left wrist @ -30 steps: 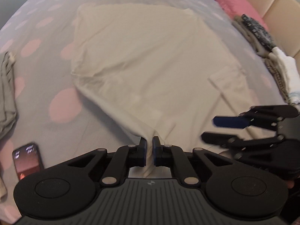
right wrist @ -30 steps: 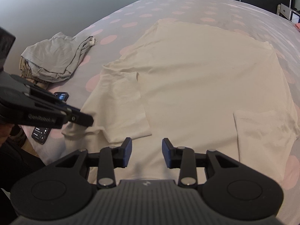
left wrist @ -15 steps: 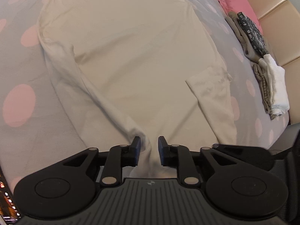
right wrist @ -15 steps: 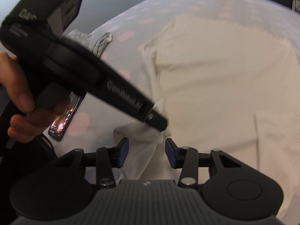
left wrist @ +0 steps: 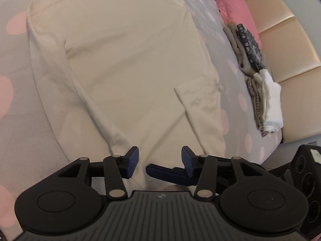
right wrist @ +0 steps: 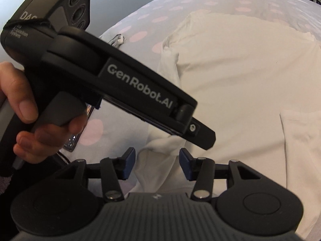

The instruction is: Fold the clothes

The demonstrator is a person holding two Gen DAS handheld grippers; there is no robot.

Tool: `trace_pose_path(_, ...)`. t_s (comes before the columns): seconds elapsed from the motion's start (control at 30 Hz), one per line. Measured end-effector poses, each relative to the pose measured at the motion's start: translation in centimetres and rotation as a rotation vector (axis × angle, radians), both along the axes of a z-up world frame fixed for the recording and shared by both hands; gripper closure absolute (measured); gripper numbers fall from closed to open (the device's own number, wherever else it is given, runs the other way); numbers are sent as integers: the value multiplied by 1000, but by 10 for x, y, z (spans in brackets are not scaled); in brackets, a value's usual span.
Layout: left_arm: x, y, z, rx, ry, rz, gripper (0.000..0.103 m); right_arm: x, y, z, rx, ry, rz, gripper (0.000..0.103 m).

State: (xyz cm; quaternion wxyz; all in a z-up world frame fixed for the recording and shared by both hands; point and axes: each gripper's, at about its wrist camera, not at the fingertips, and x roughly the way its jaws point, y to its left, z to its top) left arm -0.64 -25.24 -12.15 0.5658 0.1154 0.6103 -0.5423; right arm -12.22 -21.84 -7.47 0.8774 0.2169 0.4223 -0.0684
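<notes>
Cream long-sleeved shirt [left wrist: 128, 64] lies spread flat on the grey bedspread [left wrist: 18, 104] with pink dots, filling most of both wrist views. One sleeve [left wrist: 202, 108] is folded in over the body near the bed's right side in my left view; the other sleeve [left wrist: 66, 84] runs along the shirt's left edge toward my left gripper [left wrist: 159, 161].

Left gripper: jaws opening, pads clear of the cloth. A ridge of shirt fabric sits between them, unclamped.

Right gripper [right wrist: 156, 162]: jaws opening, bunched shirt fabric between the blue pads, which do not press on it. One of its fingers [left wrist: 168, 173] reaches under my left gripper in the left view.

In the right view, the left tool's black body crosses the frame, held by my left hand [right wrist: 34, 120]. A phone [right wrist: 74, 138] lies on the bedspread below that hand.

Folded clothes [left wrist: 258, 84] sit stacked beside the beige padded headboard [left wrist: 280, 36], next to a pink pillow [left wrist: 234, 6].
</notes>
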Motion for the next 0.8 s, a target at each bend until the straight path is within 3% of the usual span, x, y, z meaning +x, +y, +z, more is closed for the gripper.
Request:
trace_pose_path(0.17, 2, 0, 0, -4, 2, 33, 57, 11, -3, -6, 7, 16, -54, 55)
trace_pose_path(0.23, 6, 3, 4, -9, -7, 53, 57, 14, -2, -10, -3, 40, -56, 74)
trace_pose_path(0.33, 18, 7, 14, -13, -18, 79, 57, 13, -1, -12, -19, 62, -59, 89)
trace_pose_path(0.43, 39, 12, 22, -2, -45, 114, 53, 10, -5, -12, -11, 61, -68, 90)
trace_pose_path(0.57, 87, 17, 25, 39, -156, 195, 52, 6, -12, -12, 27, 47, -70, 90)
trace_pose_path(0.7, 141, 21, 22, 50, -224, 302, 52, 6, -8, -2, 76, -2, -6, 91)
trace_pose_path(0.8, 179, 21, 16, 41, -231, 390, 52, 5, 3, 7, 115, -47, 58, 92)
